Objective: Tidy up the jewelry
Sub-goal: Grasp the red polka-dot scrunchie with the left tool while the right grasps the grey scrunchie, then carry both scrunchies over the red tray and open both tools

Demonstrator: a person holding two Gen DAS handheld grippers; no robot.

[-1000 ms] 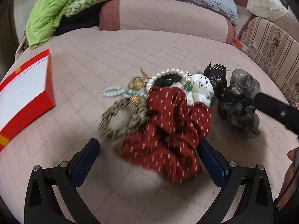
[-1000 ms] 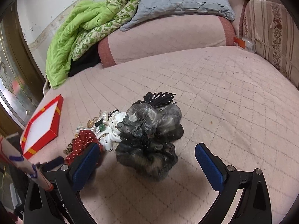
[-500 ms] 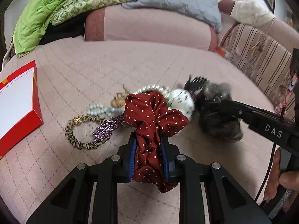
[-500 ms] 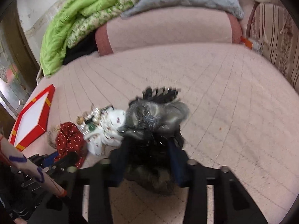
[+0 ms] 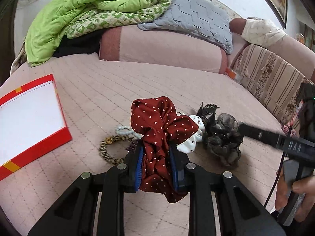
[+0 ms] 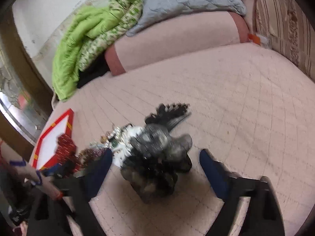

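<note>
Your left claw [image 5: 157,158] is clamped on the red polka-dot scrunchie [image 5: 160,125]; the blue pads squeeze its lower folds, the upper folds fan out above the fingertips, and a loose tail droops below them; most of it appears raised off the bed [image 5: 118,86], though how far you cannot tell. Behind it the rest of the pile lies on the quilted pink bed cover: a leopard-print hair tie [image 5: 110,149] with a gold bead just left of the claw, a pale bead bracelet [image 5: 123,129] beyond that, a white dotted scrunchie [image 5: 192,141] peeking out on the right, then a grey gauzy scrunchie [image 5: 223,141] with a black claw clip [image 5: 207,109] behind it. The red-rimmed box [image 5: 29,116] with its white inside sits well apart to the left.

Your right claw [image 6: 155,163] stands wide, one blue pad on either side of the grey gauzy scrunchie [image 6: 157,163], neither touching it as far as the blur lets you judge; that scrunchie rests on the cover, and the black clip [image 6: 169,112] lies just past it. A green quilt [image 5: 78,17] and a grey pillow [image 5: 196,19] are heaped at the head of the bed.
</note>
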